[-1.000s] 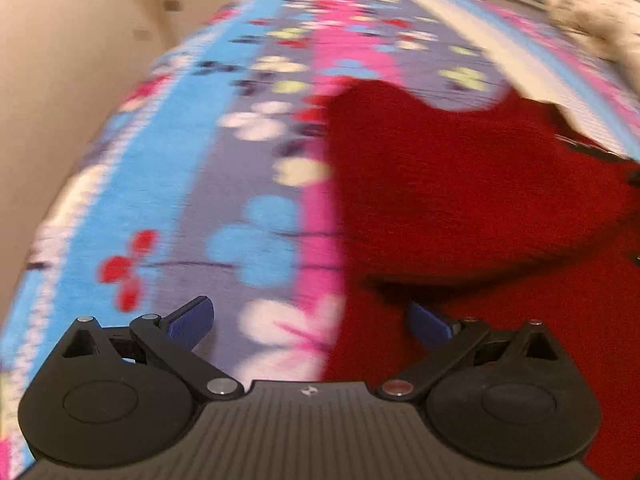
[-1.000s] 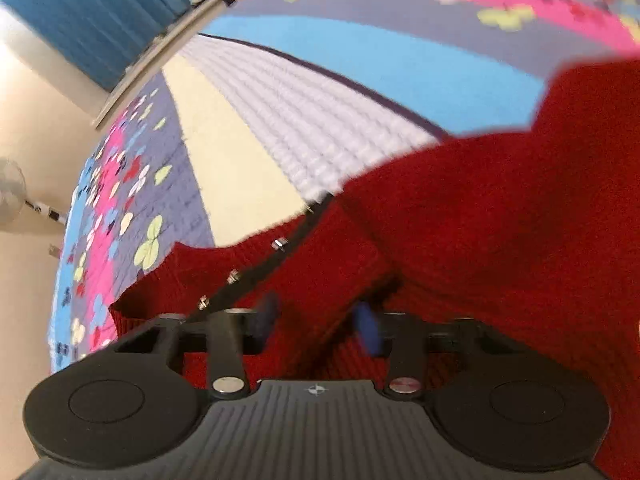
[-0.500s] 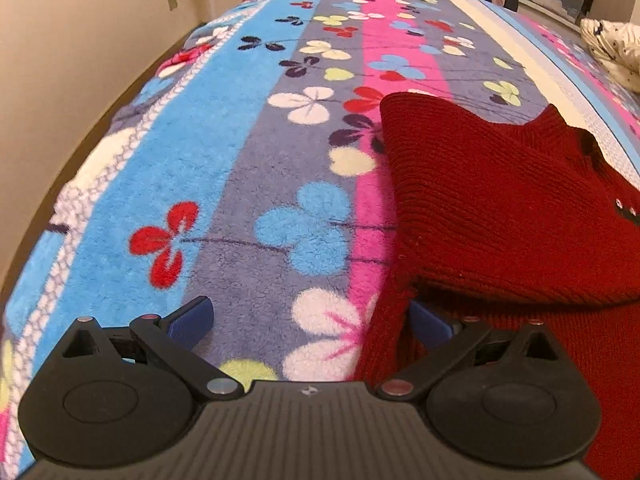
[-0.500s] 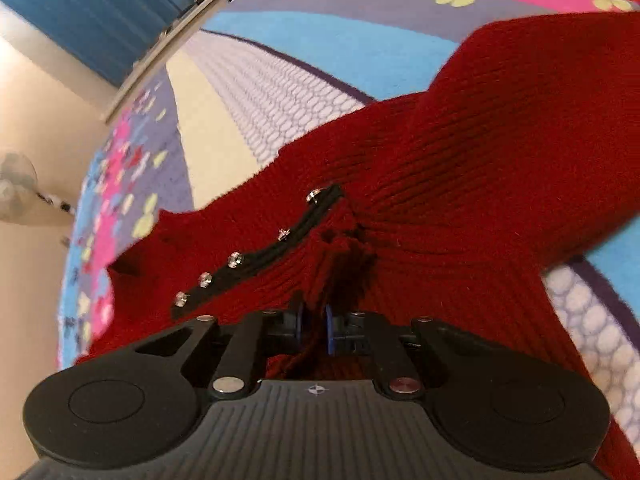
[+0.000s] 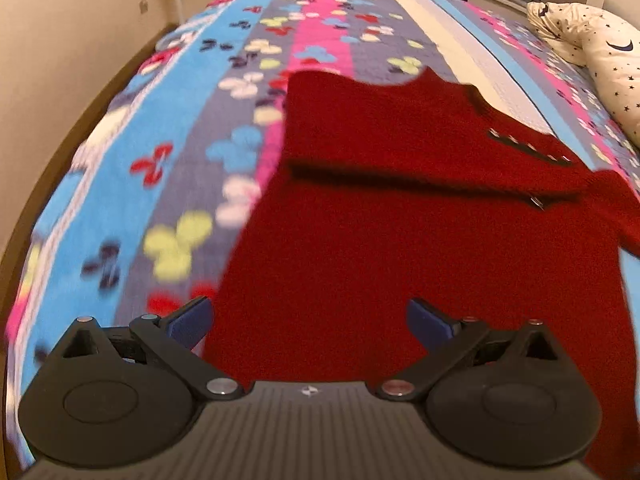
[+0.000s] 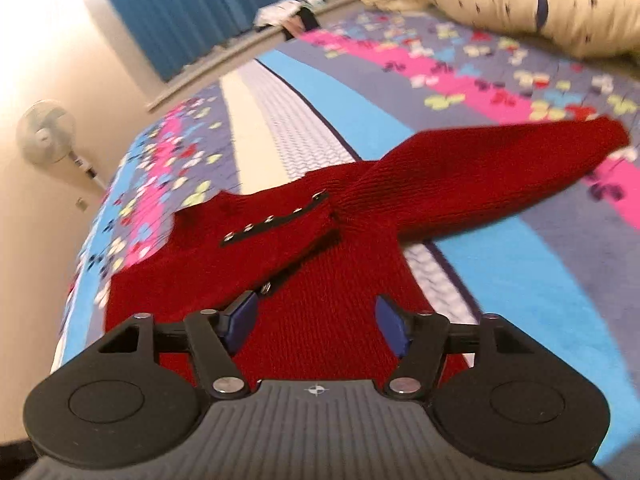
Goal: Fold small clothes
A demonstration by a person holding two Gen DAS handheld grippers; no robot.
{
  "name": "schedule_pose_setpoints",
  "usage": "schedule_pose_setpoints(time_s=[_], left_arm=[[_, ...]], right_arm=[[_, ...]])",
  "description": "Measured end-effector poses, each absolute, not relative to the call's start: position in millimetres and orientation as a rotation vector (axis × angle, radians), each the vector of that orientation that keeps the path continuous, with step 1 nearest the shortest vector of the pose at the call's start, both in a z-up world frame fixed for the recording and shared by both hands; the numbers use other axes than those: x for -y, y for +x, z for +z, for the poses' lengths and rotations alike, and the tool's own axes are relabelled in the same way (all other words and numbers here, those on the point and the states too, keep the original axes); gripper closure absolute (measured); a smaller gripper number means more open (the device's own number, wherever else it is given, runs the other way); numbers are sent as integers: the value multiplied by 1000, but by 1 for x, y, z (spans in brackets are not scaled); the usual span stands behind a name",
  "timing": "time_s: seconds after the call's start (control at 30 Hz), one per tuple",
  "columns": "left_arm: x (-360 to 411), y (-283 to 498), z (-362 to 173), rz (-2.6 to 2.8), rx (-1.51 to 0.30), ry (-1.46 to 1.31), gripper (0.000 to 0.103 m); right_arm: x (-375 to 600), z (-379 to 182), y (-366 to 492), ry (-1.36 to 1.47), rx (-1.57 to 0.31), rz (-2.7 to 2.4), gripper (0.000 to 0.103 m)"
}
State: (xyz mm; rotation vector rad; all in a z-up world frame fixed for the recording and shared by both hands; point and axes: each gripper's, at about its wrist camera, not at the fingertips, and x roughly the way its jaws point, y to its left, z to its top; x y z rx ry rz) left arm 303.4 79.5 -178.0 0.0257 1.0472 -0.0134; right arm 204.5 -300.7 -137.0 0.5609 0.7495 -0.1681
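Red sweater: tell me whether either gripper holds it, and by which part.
Nothing is held. The red sweater lies on the bedspread; the left gripper is open above it, and the right gripper is opening, nothing between its pads.

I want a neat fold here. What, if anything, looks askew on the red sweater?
One sleeve of the red sweater sticks out sideways across the floral blanket, unfolded, while the other side is already folded over the body along a slanted edge. Nothing looks damaged.

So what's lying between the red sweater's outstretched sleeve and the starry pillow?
Only bare floral blanket; the right wrist view shows nothing else between the sleeve and the pillow.
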Motion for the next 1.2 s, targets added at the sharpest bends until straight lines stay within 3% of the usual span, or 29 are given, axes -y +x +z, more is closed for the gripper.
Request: schedule_pose_setpoints(time_s=[0.47, 1.2], left_arm=[[-42, 167, -84, 7, -958, 129, 0], [-1, 99, -47, 1, -930, 193, 0]], right_arm=[[279, -67, 45, 541, -642, -53, 24], [283, -65, 2, 563, -606, 12, 24]])
